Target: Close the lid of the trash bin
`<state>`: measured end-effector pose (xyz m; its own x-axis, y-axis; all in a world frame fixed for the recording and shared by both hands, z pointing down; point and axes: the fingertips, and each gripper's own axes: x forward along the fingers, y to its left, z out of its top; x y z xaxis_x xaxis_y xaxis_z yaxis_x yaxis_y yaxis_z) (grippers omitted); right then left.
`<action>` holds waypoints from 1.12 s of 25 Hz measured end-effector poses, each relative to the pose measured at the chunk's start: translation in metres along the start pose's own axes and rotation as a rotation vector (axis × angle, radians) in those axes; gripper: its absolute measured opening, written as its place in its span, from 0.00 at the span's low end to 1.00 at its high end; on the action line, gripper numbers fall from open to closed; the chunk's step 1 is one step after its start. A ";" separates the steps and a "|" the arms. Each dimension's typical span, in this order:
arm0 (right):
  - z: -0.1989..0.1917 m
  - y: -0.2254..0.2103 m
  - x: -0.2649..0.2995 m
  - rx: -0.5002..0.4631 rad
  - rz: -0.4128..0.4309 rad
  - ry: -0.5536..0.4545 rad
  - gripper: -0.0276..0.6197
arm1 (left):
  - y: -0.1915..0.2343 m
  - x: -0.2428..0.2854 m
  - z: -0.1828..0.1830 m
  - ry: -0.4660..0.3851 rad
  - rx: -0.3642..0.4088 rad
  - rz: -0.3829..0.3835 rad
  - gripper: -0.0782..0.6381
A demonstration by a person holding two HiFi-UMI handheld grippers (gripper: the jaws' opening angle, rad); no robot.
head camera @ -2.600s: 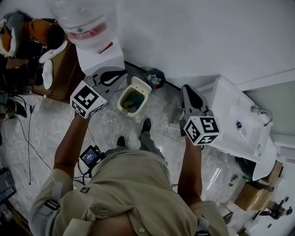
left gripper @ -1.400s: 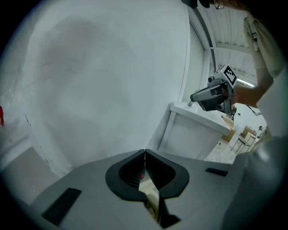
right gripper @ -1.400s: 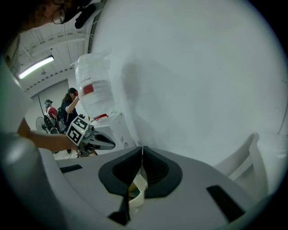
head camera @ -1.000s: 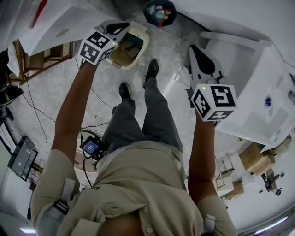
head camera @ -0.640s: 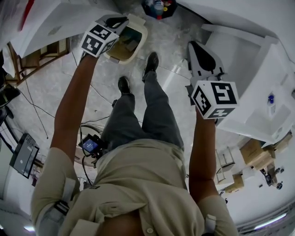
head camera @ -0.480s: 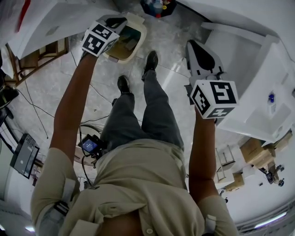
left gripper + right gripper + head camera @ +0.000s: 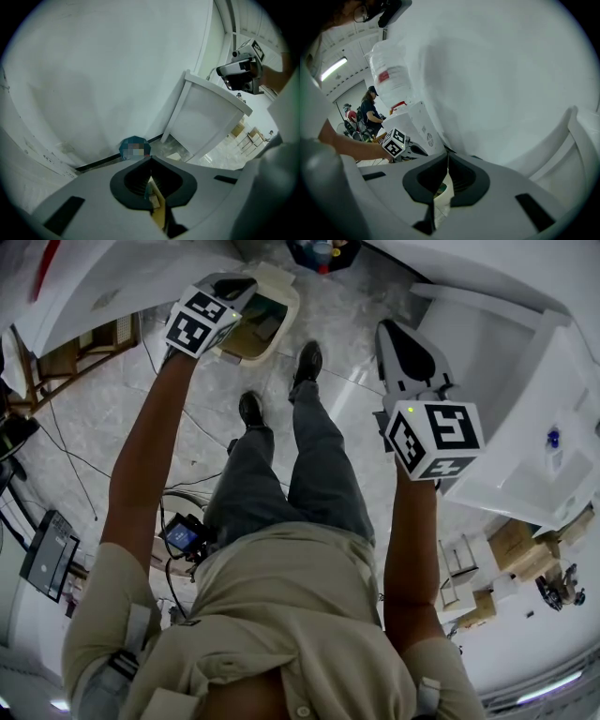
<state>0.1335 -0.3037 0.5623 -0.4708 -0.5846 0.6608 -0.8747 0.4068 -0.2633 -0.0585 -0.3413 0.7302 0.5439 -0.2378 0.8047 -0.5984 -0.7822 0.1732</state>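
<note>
My left gripper (image 7: 236, 284), jaws pressed together on nothing, hangs over the near rim of the cream plastic trash bin (image 7: 289, 326) at the grey marble floor's (image 7: 349, 306) far edge. Its lid (image 7: 279, 277) seems raised. My right gripper (image 7: 392, 331), likewise closed and empty, hangs well apart.

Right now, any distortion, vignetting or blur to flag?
Head view: strong fisheye bend, dim but sharp, trash bin near the top edge. Left gripper view: black round vignette, mosaic patch mid-frame. Right gripper view: same vignette, wall flat and featureless.
</note>
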 end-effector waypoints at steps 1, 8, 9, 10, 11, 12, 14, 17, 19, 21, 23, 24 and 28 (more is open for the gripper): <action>0.000 0.001 0.001 -0.001 0.001 0.000 0.08 | -0.001 -0.001 -0.002 0.000 -0.004 -0.002 0.13; -0.004 0.012 0.005 -0.008 0.017 0.011 0.08 | -0.010 -0.010 -0.021 0.012 -0.025 -0.013 0.13; -0.004 0.014 0.006 -0.010 0.020 0.012 0.08 | -0.011 -0.012 -0.024 0.014 -0.028 -0.015 0.13; -0.003 0.015 0.006 -0.013 0.022 0.013 0.08 | -0.012 -0.013 -0.027 0.016 -0.032 -0.017 0.13; -0.003 0.017 0.007 -0.015 0.024 0.014 0.08 | -0.013 -0.014 -0.030 0.018 -0.037 -0.018 0.13; -0.003 0.018 0.008 -0.017 0.026 0.015 0.08 | -0.015 -0.015 -0.033 0.018 -0.041 -0.020 0.13; -0.004 0.021 0.009 -0.020 0.030 0.017 0.08 | -0.017 -0.016 -0.039 0.019 -0.052 -0.021 0.13; -0.007 0.025 0.012 -0.023 0.035 0.022 0.08 | -0.020 -0.017 -0.047 0.022 -0.066 -0.024 0.13; -0.009 0.029 0.014 -0.025 0.040 0.026 0.08 | -0.023 -0.018 -0.054 0.028 -0.075 -0.029 0.13; -0.010 0.032 0.015 -0.028 0.045 0.028 0.08 | -0.027 -0.020 -0.063 0.036 -0.083 -0.035 0.13; -0.011 0.035 0.016 -0.031 0.048 0.030 0.08 | -0.030 -0.021 -0.073 0.048 -0.089 -0.038 0.13; -0.012 0.036 0.017 -0.031 0.049 0.031 0.08 | -0.032 -0.022 -0.078 0.054 -0.092 -0.040 0.13; -0.014 0.040 0.019 -0.034 0.051 0.037 0.08 | -0.039 -0.023 -0.096 0.076 -0.116 -0.052 0.13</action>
<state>0.0914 -0.2888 0.5737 -0.5094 -0.5369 0.6725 -0.8452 0.4590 -0.2738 -0.1043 -0.2500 0.7593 0.5323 -0.1514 0.8329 -0.6371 -0.7195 0.2764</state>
